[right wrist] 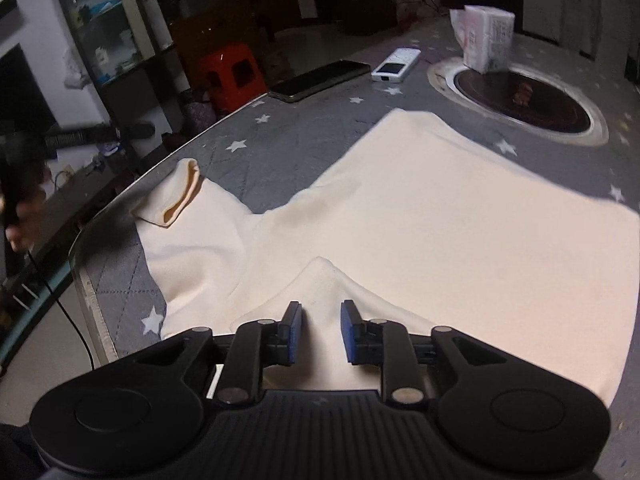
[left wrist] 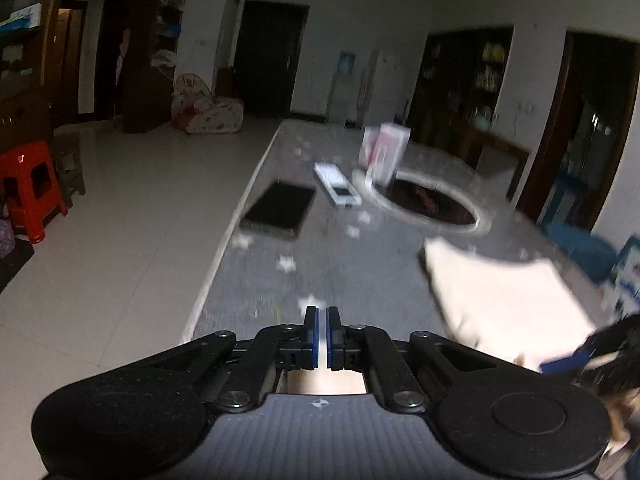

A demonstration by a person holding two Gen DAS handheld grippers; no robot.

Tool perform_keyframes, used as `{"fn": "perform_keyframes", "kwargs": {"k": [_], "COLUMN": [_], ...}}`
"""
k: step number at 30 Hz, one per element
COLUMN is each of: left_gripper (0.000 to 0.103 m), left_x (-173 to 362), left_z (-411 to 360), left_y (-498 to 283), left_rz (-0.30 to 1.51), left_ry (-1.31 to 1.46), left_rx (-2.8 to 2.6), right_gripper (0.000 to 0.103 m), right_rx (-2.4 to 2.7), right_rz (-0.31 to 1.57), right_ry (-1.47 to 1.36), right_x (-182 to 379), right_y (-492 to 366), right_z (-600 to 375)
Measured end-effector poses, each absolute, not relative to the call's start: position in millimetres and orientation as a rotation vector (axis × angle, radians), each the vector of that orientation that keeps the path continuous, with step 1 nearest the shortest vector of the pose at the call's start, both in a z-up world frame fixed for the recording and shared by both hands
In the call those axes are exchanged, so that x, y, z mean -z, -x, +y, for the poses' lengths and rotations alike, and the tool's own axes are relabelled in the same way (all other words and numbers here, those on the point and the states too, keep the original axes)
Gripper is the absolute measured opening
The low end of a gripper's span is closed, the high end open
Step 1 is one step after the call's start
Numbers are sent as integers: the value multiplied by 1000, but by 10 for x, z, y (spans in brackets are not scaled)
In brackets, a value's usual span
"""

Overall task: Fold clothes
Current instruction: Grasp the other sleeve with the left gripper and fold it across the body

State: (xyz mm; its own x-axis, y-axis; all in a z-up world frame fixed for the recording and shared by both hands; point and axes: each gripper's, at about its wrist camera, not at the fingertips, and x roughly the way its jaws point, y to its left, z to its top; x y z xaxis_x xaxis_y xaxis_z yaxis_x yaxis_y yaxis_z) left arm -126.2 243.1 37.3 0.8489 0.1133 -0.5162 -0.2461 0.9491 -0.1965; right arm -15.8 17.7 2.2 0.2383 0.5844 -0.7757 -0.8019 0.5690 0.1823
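A cream long-sleeved garment [right wrist: 440,216] lies spread on the grey star-patterned table [right wrist: 288,140]. One sleeve with its cuff [right wrist: 186,192] reaches toward the table's left edge. My right gripper [right wrist: 321,312] is open, its blue pads either side of a raised ridge of the cloth, not closed on it. My left gripper [left wrist: 322,316] is shut and empty, above bare table to the left of the garment [left wrist: 504,300]. The view is blurred. The right gripper shows at the left wrist view's right edge [left wrist: 592,352].
On the table's far part lie a black tablet [left wrist: 280,210], a white remote [left wrist: 338,188], a white box [left wrist: 384,152] and a round dark inset with a pale rim [left wrist: 432,200]. A red stool [left wrist: 30,188] stands on the tiled floor left of the table.
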Motion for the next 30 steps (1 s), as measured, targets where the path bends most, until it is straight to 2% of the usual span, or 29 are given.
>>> {"fn": "perform_keyframes", "kwargs": {"k": [2,5,9,14,15,16,21,30], "left_gripper": [4,19,54,51,45,29,6,6], "left_x": [-446,-372,-168,88,139,190,124,-646], "left_z": [2346,2095,1949,1778,1743,1709,1887,1682], "left_y": [1304,1291,1247,1192,1181,1170,1091,1080], "left_rz": [503,566,621,689,702,715,715,509], "left_ry": [203,93,31,-42,-57,-71,40,279], "left_rx": [-147,-115,-108,-98,-96,-93,-107,134], "right_gripper": [23,27,28,31,32,32,32,31], "right_rx": [-971,-972,-967,-955,-950,-945,-919,-860], "right_rz": [918,909,892,863,856,851,829,783], "right_ry": [276,278,279,272,272,271,258,225], "right_x": [-59,-105,-173,-289,-309,-325,-398,-566], "right_y": [173,185,194,191,191,189,184,151], "right_z": [167,137,80,-21,-46,-70,-206,-576]}}
